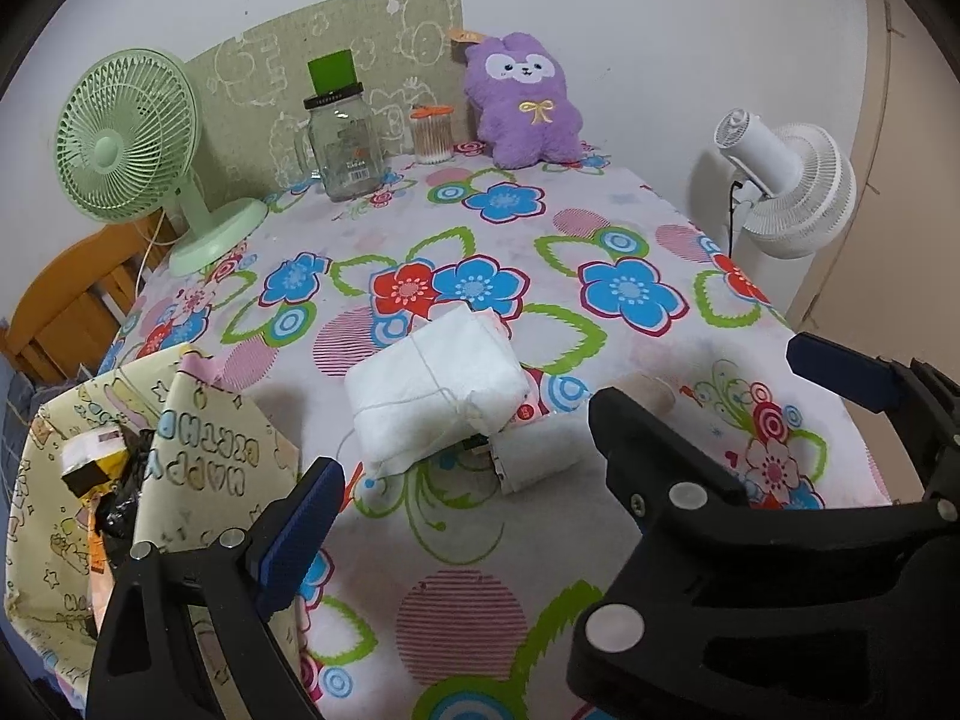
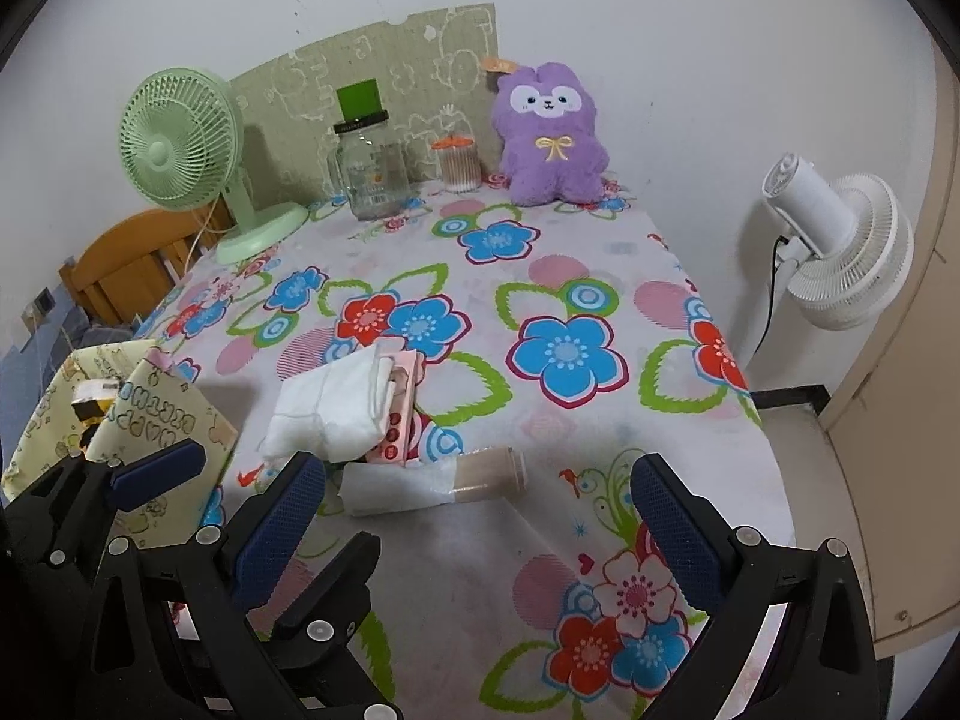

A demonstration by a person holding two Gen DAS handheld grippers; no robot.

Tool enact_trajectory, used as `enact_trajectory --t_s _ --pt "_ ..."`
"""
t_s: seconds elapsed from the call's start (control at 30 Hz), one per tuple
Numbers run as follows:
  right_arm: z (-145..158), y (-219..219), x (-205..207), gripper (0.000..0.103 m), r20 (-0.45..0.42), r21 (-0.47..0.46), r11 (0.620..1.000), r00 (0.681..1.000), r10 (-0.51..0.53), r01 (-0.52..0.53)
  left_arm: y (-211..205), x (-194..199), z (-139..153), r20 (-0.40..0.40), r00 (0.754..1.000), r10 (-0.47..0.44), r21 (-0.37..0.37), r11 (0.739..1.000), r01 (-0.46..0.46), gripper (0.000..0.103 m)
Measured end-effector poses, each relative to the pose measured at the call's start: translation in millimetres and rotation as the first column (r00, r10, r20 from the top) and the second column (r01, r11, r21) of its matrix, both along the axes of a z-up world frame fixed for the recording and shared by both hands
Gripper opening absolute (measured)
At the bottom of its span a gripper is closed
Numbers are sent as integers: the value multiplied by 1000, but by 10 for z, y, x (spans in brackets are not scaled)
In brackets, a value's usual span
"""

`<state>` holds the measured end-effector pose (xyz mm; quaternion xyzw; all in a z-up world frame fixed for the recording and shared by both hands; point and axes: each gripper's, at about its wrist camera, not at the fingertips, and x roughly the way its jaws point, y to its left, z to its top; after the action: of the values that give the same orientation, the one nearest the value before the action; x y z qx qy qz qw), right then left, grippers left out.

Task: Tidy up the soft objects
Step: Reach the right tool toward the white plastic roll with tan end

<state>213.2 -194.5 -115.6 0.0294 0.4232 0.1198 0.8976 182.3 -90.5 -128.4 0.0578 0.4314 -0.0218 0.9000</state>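
Observation:
A white soft bundle [image 1: 432, 390] tied with thread lies mid-table on the flowered cloth, resting on a pink packet [image 2: 399, 414]. Just in front of it lies a white paper roll [image 2: 396, 489] with a beige tube end [image 2: 492, 468]. A purple plush toy [image 1: 528, 102] stands upright at the far edge against the wall. My left gripper [image 1: 480, 516] is open and empty, short of the bundle. My right gripper [image 2: 477, 516] is open and empty too, close beside the left, near the roll. An open yellow gift bag [image 1: 204, 450] stands at the left table edge.
A green desk fan [image 1: 129, 138], a glass jar [image 1: 345, 144] with a green lid and a cotton-swab tub [image 1: 431, 135] stand along the back. A white fan [image 2: 840, 240] stands off the table's right side. A wooden chair [image 1: 66, 300] is at the left.

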Motion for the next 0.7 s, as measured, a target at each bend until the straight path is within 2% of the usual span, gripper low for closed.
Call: enact_trajectory --t_s 0.53,0.7 --pt "-361 158 320 102 -85 -29 998 995 48 -51 104 268 -338 -88 995 47 -28 998 -50 97" --pt "-508 220 380 99 -120 -34 997 991 66 -70 92 262 -444 -106 994 36 -28 999 -39 97"
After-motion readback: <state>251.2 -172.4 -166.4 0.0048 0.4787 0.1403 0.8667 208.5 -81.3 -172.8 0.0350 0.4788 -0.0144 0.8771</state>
